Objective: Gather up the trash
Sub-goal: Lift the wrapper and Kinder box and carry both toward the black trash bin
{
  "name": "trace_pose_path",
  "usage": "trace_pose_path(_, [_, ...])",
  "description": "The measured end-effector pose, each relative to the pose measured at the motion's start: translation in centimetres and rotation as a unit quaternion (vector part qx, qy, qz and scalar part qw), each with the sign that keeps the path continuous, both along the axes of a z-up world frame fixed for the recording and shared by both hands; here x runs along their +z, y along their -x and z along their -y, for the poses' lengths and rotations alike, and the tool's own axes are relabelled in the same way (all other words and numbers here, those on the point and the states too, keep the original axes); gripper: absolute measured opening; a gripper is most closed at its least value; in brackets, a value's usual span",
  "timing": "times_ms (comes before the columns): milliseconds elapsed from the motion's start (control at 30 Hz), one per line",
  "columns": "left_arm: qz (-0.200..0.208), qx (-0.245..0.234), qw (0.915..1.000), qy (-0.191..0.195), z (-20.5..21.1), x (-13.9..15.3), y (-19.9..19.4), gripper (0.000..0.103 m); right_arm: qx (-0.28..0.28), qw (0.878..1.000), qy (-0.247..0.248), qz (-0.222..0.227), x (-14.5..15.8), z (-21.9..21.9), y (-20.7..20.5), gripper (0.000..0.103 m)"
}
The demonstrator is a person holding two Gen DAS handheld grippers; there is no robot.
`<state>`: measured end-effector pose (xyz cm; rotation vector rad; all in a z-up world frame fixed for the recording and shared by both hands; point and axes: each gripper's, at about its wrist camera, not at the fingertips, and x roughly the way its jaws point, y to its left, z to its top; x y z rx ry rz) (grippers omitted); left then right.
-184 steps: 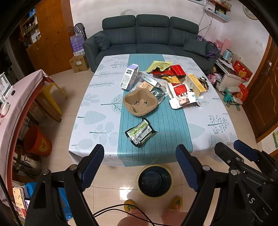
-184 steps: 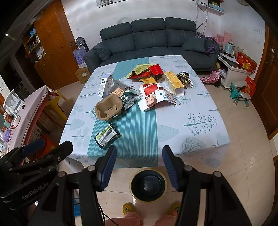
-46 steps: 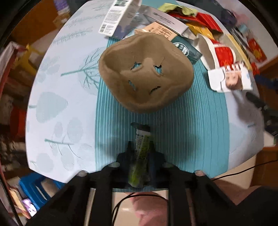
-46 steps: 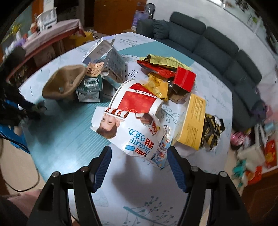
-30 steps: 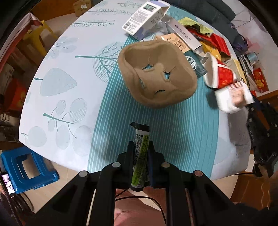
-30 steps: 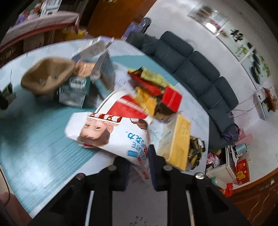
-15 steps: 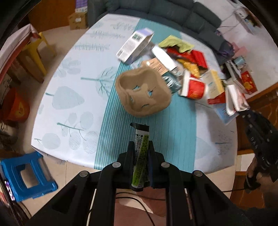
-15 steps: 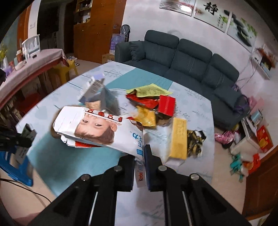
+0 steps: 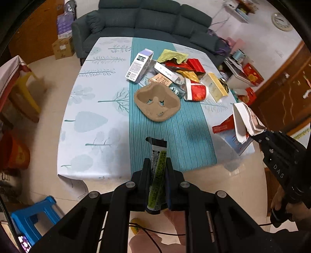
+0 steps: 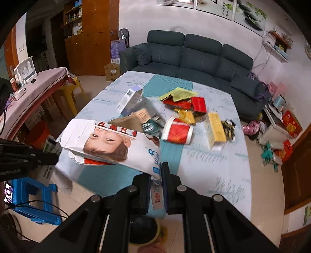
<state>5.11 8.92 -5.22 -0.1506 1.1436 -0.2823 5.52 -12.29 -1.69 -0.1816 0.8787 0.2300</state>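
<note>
My left gripper (image 9: 157, 163) is shut on a green and black snack wrapper (image 9: 157, 175), held upright above the table's near edge. My right gripper (image 10: 156, 171) is shut on a corner of a white chocolate box (image 10: 112, 148) with a child's picture, lifted off the table; in the left wrist view that chocolate box (image 9: 243, 122) hangs at the right. A brown pulp cup tray (image 9: 157, 104) lies on the teal runner. Behind it sit a red paper cup (image 9: 195, 91), a white carton (image 9: 139, 66), a yellow box (image 9: 214, 86) and several wrappers.
The table (image 9: 85, 109) has a leaf-print cloth and a dark sofa (image 9: 143, 17) behind it. A round bin (image 10: 143, 229) stands on the floor below my right gripper. A blue stool (image 9: 33, 216) is at the lower left, a pink-clothed side table (image 10: 35, 87) at left.
Both grippers have risen and pulled back from the table, each carrying its piece of trash. The chocolate box has left the tabletop; the table looks smaller and farther.
</note>
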Motion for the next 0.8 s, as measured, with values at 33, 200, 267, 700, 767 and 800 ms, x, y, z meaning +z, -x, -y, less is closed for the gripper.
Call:
trace_pose_path(33, [0.002,-0.007,1.0000,0.000,-0.2,-0.1,0.5,0.011,-0.006,1.000,-0.001,-0.001,0.0,-0.5,0.8,0.010])
trace_pose_path(200, [-0.003,-0.047,0.9989,0.001,0.0,-1.4,2.8,0.011,-0.038,0.999,-0.007,-0.018,-0.5,-2.1,4.2,0.010])
trace_pose_path(267, [-0.008,-0.056,0.9984,0.003,0.4,-2.0,3.5,0.011,-0.046,0.998,-0.008,-0.030,-0.9,-2.5,5.5,0.010])
trace_pose_path(700, [-0.042,-0.073,0.9964,0.014,2.9,-5.3,7.6,0.011,-0.058,0.992,-0.011,-0.113,-5.3,-2.0,9.8,0.010])
trace_pose_path(767, [-0.055,-0.065,0.9963,0.016,3.3,-6.7,7.9,0.011,-0.067,0.988,-0.029,-0.136,-7.0,-1.5,10.1,0.010])
trace_pose_path(800, [-0.061,-0.062,0.9960,0.019,3.5,-7.6,8.0,0.011,-0.071,0.986,-0.037,-0.148,-8.0,-1.2,10.1,0.010])
